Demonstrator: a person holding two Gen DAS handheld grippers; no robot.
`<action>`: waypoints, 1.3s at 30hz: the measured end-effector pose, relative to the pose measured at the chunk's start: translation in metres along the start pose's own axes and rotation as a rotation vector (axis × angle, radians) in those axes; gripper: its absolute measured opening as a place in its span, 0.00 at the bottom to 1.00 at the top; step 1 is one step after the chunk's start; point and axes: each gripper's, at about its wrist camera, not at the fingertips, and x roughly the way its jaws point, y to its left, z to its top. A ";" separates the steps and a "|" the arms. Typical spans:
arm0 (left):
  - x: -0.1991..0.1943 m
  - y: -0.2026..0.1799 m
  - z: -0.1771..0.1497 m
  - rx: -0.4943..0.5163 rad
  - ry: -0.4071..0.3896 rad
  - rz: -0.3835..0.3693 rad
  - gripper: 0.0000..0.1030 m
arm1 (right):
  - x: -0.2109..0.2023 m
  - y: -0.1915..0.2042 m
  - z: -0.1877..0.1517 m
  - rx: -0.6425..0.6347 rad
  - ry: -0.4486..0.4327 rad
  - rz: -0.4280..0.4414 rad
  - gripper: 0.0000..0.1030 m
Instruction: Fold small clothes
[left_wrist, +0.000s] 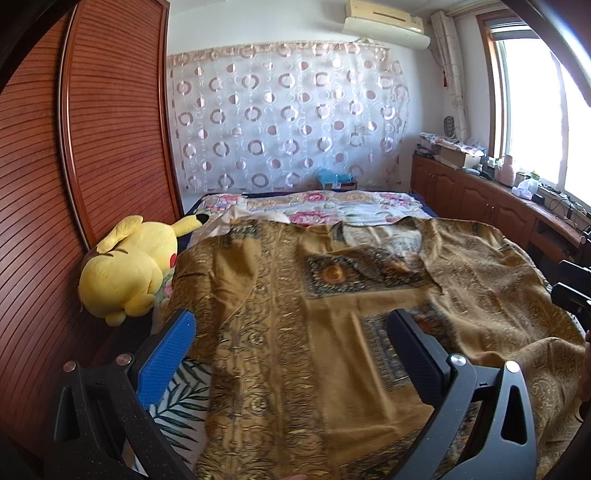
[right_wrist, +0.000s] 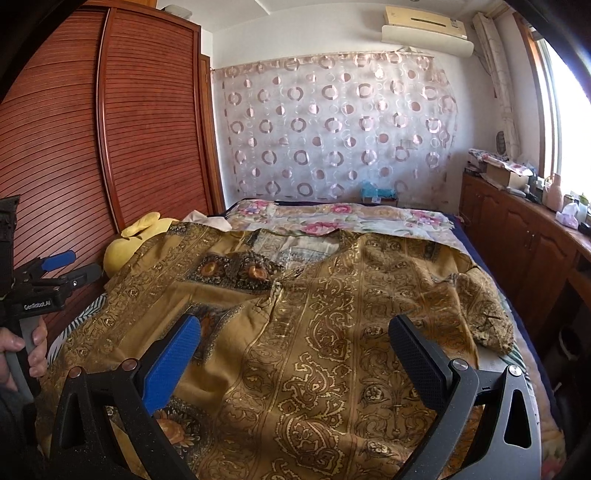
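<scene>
A golden-brown patterned garment (left_wrist: 295, 314) lies spread flat over the bed, its neck opening toward the far end; it also shows in the right wrist view (right_wrist: 314, 325), with a crumpled sleeve (right_wrist: 487, 314) at the right. My left gripper (left_wrist: 291, 325) is open and empty, hovering above the garment's near left part. My right gripper (right_wrist: 295, 328) is open and empty above the garment's near middle. The left gripper also shows at the left edge of the right wrist view (right_wrist: 70, 264), held in a hand.
A yellow plush toy (left_wrist: 129, 266) lies at the bed's left edge beside a wooden slatted wardrobe (left_wrist: 74, 166). A floral sheet (left_wrist: 314, 206) covers the far bed. Wooden cabinets (left_wrist: 480, 195) with clutter run along the right under the window.
</scene>
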 end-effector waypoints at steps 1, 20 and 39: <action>0.002 0.005 -0.001 -0.001 0.008 0.006 1.00 | 0.001 0.001 0.002 -0.008 0.004 0.006 0.99; 0.066 0.120 -0.008 -0.098 0.180 0.089 1.00 | 0.069 0.010 0.013 -0.141 0.165 0.157 0.99; 0.139 0.163 -0.023 -0.154 0.393 -0.155 0.52 | 0.097 0.034 0.039 -0.270 0.182 0.214 0.99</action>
